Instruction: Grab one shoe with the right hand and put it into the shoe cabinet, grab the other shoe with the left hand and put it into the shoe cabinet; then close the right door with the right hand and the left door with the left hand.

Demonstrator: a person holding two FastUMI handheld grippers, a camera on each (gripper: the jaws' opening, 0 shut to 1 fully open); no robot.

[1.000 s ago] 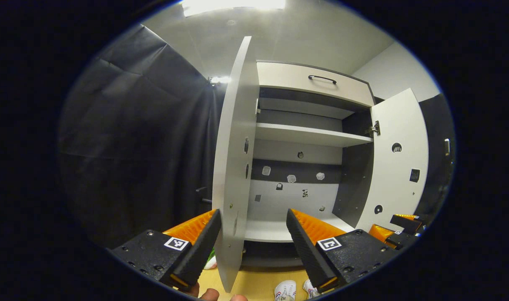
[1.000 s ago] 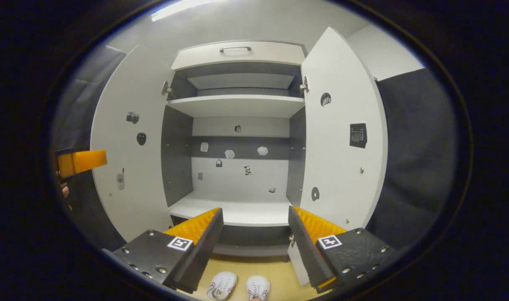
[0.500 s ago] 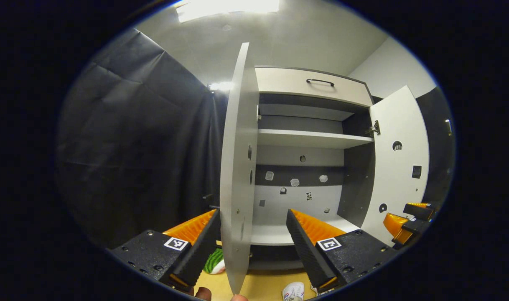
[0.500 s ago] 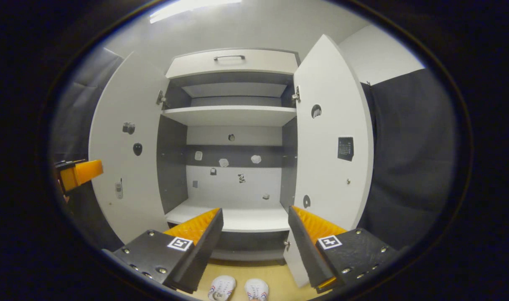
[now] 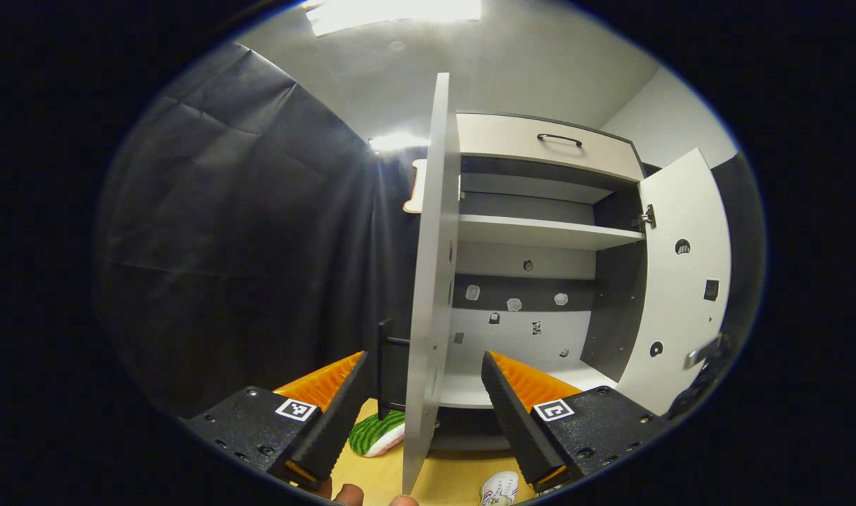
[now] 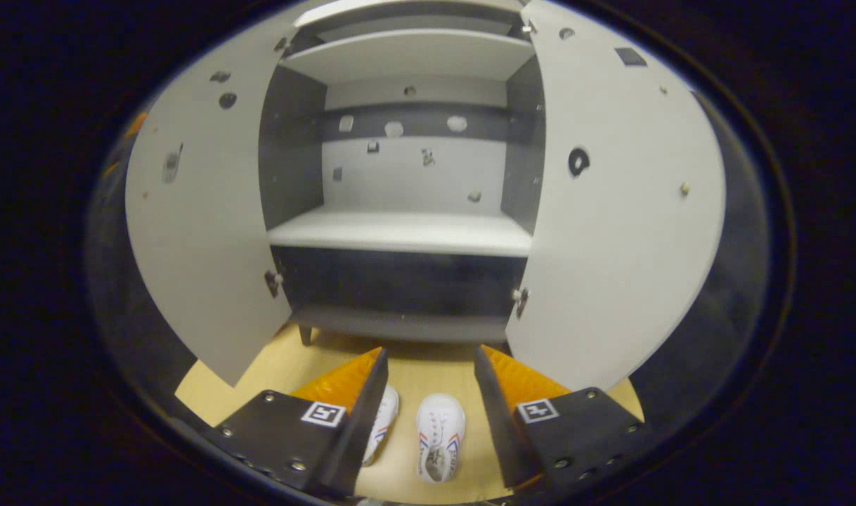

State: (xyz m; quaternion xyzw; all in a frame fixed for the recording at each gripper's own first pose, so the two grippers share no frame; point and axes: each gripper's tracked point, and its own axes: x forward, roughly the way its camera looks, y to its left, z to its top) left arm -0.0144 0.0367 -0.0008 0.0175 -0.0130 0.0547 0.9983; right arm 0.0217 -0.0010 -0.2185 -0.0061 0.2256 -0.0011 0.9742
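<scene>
Two white shoes stand side by side on the wooden floor (image 6: 407, 365) before the cabinet. The right shoe (image 6: 438, 436) lies in full sight; the left shoe (image 6: 386, 420) is partly hidden by one finger. My right gripper (image 6: 428, 393) hovers open above them, tilted down, holding nothing. The shoe cabinet (image 6: 400, 232) has its left door (image 6: 196, 211) and right door (image 6: 611, 211) swung open, and its lower shelf is bare. My left gripper (image 5: 424, 400) is open and higher up, with the left door (image 5: 428, 281) edge-on between its fingers. One shoe (image 5: 502, 487) peeks in at the bottom.
A green striped, melon-like object (image 5: 375, 433) lies on the floor left of the cabinet, behind the left door. Black cloth (image 5: 245, 246) hangs to the left. The right door (image 5: 681, 281) stands open. A drawer with a handle (image 5: 554, 140) tops the cabinet. Fingertips of a hand (image 5: 347, 494) show at the bottom.
The right gripper has tipped down and dropped towards the floor, so the shoes now lie between its fingers. The left gripper has shifted sideways, bringing the left door edge-on.
</scene>
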